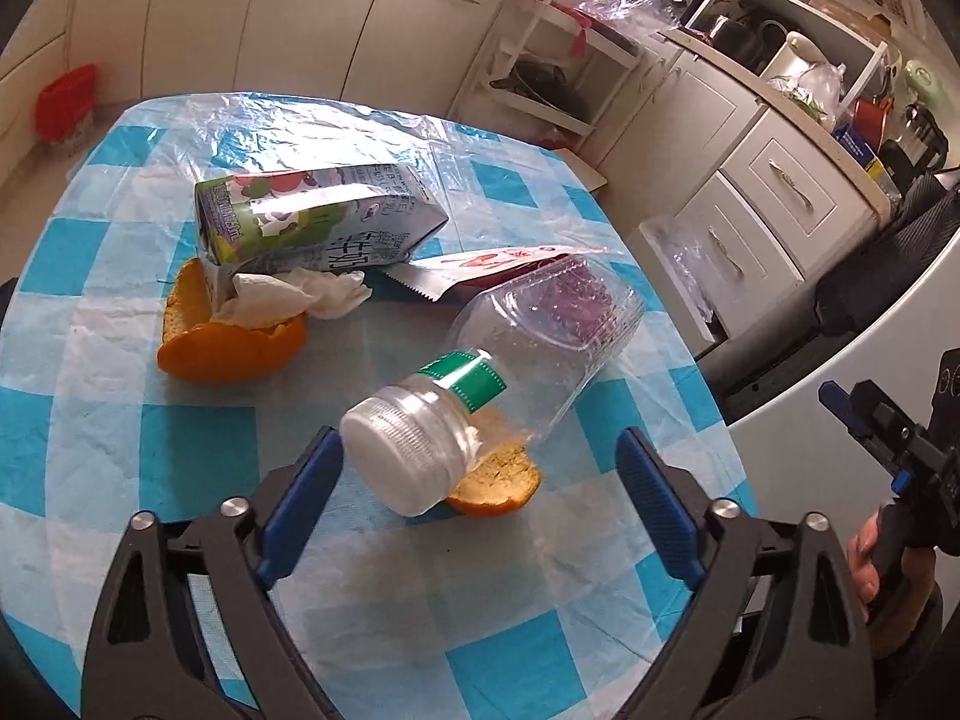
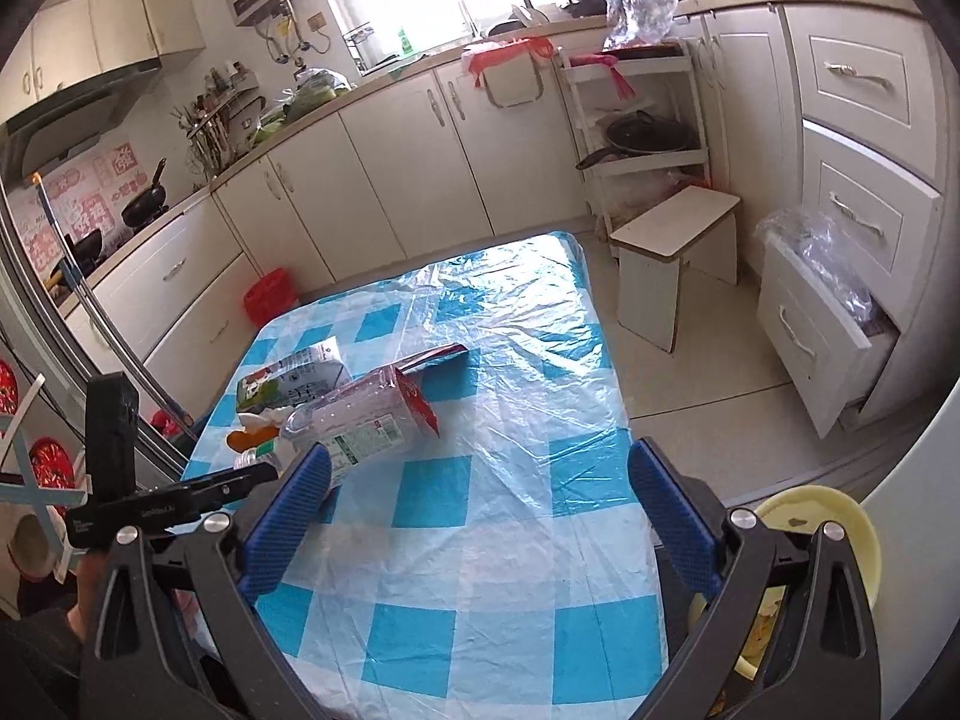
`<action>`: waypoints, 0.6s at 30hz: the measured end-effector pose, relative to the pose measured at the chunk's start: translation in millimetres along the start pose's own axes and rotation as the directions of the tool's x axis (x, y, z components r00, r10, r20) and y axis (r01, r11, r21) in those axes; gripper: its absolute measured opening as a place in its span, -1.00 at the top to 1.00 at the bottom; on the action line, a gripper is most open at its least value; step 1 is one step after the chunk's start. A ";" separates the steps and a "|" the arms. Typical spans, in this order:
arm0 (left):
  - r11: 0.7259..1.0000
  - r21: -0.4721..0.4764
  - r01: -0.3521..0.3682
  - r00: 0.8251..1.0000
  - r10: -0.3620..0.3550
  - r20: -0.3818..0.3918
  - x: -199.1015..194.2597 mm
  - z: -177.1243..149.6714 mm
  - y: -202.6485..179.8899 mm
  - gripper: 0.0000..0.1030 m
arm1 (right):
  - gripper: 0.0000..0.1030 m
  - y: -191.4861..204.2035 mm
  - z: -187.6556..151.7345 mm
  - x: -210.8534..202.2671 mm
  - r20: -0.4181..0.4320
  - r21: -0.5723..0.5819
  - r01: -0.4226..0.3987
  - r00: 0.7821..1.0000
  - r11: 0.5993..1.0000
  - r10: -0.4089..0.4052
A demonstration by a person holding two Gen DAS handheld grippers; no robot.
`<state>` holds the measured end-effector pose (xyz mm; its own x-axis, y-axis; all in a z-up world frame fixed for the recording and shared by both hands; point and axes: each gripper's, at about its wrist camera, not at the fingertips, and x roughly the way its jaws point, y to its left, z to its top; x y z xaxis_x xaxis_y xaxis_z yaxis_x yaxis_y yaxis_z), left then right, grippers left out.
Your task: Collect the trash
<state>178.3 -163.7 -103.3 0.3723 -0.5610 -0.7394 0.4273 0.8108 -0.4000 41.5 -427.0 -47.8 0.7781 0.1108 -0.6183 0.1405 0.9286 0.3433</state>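
Left gripper (image 1: 480,501): I see jaws wide, empty; bottle (image 1: 480,396) cap at 12 o'clock.
Right gripper (image 2: 480,525): wide, empty over table (image 2: 480,540).

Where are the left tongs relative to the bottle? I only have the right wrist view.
Observer: The left tongs are open; the clear bottle lies with its white cap at their fingertips, not gripped.
Operator: Is anything under the bottle?
Observer: Yes, a small orange peel lies under its neck.
Operator: And the white thing by the carton?
Observer: A crumpled tissue resting on a larger orange peel, against the milk carton.
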 end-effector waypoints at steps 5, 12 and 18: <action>0.999 0.043 0.009 0.999 -0.007 -0.054 -2.2 -9.1 -10.7 0.17 | -0.85 -6.0 3.4 -1.5 -0.001 0.045 -0.018 1.000 0.999 0.018; 0.981 0.115 0.159 0.986 -0.152 -0.070 -14.5 -19.7 -41.4 0.19 | -0.85 -5.0 1.1 7.1 -0.052 0.053 -0.044 0.998 0.998 0.047; 0.940 0.126 0.317 0.944 -0.300 -0.135 -4.3 -34.4 -73.6 0.18 | -0.85 -16.6 -2.5 22.2 -0.112 0.184 -0.139 0.981 0.973 0.161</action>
<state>116.9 -215.2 -89.3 0.1123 -0.7507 -0.6510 0.6234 0.5634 -0.5422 54.9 -439.0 -69.0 0.7168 0.2977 -0.6305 0.1414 0.8234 0.5495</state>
